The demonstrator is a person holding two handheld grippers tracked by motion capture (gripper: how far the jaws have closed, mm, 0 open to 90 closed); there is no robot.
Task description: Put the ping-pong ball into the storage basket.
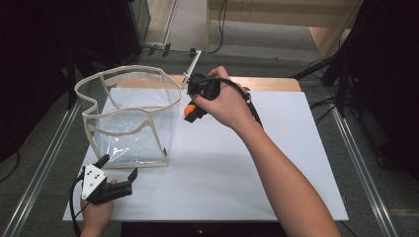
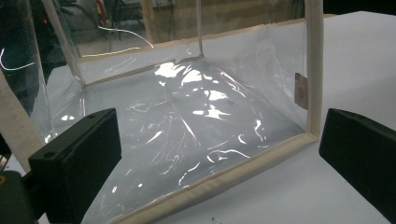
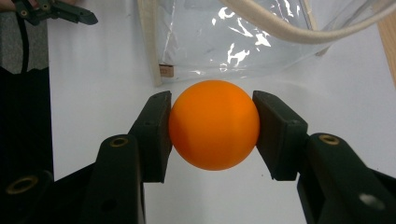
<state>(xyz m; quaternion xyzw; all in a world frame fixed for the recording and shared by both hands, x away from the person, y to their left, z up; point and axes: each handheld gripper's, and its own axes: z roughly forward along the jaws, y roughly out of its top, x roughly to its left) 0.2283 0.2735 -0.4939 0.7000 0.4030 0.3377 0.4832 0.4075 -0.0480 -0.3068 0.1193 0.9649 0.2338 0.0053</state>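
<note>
An orange ball (image 3: 214,130) sits squeezed between the two black jaws of my right gripper (image 3: 213,133). From above, that gripper (image 1: 193,111) hangs over the white board just right of the clear bag, with the ball (image 1: 189,109) at its tip. The clear plastic bag (image 1: 129,116) with cream edging stands upright and open-topped at the left of the board. My left gripper (image 1: 118,167) rests open near the front left corner, its jaws pointing at the bag's front lower edge (image 2: 219,179). The bag looks empty inside.
The white board (image 1: 276,163) lies on a wooden table whose far edge (image 1: 267,83) shows behind it. A thin metal rod (image 1: 191,66) sticks up behind the right hand. Metal rails run along both sides, with dark equipment and cables beyond.
</note>
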